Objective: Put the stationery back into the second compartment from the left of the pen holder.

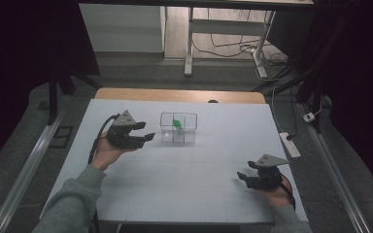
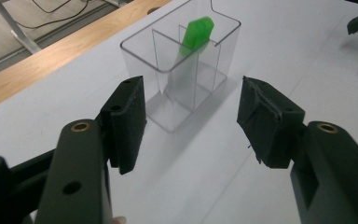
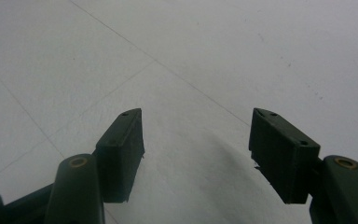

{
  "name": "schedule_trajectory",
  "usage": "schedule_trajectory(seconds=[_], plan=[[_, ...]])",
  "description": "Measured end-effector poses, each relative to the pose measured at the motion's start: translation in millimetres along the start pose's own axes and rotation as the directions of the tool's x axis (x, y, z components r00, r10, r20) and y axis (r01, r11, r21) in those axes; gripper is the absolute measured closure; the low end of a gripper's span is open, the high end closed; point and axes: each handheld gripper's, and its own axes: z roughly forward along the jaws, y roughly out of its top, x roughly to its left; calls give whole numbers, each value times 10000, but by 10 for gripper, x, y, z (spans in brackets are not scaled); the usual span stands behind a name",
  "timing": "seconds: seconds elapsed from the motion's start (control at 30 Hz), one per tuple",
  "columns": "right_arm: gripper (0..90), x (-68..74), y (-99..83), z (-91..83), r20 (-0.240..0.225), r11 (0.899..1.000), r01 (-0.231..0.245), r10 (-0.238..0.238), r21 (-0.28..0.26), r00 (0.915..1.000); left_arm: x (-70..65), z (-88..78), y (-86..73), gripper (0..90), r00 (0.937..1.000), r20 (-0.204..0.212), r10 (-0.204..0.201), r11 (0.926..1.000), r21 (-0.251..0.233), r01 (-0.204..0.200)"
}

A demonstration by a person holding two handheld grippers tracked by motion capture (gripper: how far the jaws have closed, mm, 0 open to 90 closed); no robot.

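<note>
A white table point(image 1: 184, 165) is seen from the high view, with a clear box point(image 1: 178, 127) set slightly toward 12 o'clock of its centre. The box is split by clear dividers into compartments. A green piece point(image 1: 177, 123) is held inside it, tilted, its top leaning on a divider; in the left gripper view the green piece point(image 2: 196, 33) is seen in a far compartment, its lower part blurred behind the clear walls.

The left gripper point(image 1: 144, 138) is held at 9 o'clock of the box, just beside it, not touching. Its jaws are spread wide apart with nothing between them. In the left gripper view the left gripper point(image 2: 191, 119) is pointed at the box point(image 2: 179, 70), which is framed between the two jaws, just beyond their tips. The left hand point(image 1: 108, 150) and a grey sleeve point(image 1: 73, 204) are seen entering from 7 o'clock.

The right gripper point(image 1: 243, 178) is held low near the table's 4 o'clock corner, well apart from the box, pointed toward 9 o'clock. In the right gripper view the right gripper point(image 3: 196, 140) is seen with jaws wide apart, empty, over bare white table point(image 3: 177, 56).

Beyond the table at 12 o'clock, a wooden edge point(image 1: 179, 95) and floor cables point(image 1: 233, 48) are visible. A power strip point(image 1: 290, 144) lies at 3 o'clock, off the table.
</note>
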Motion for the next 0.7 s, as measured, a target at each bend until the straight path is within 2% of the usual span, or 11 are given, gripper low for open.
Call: schedule_trajectory(seconds=[0.2, 0.37, 0.7], plan=[[356, -2, 1, -7, 21, 10000, 28, -28, 6, 10000, -75, -143, -207, 407, 9997, -233, 68, 9998, 172, -64], [356, 0, 3, -10, 31, 10000, 7, -7, -8, 10000, -114, -233, -404, 403, 9988, -477, -47, 9996, 268, 60], [356, -5, 5, -27, 84, 10000, 24, -23, -96, 10000, -170, -337, -800, 392, 9971, -753, -81, 9983, 572, 125]])
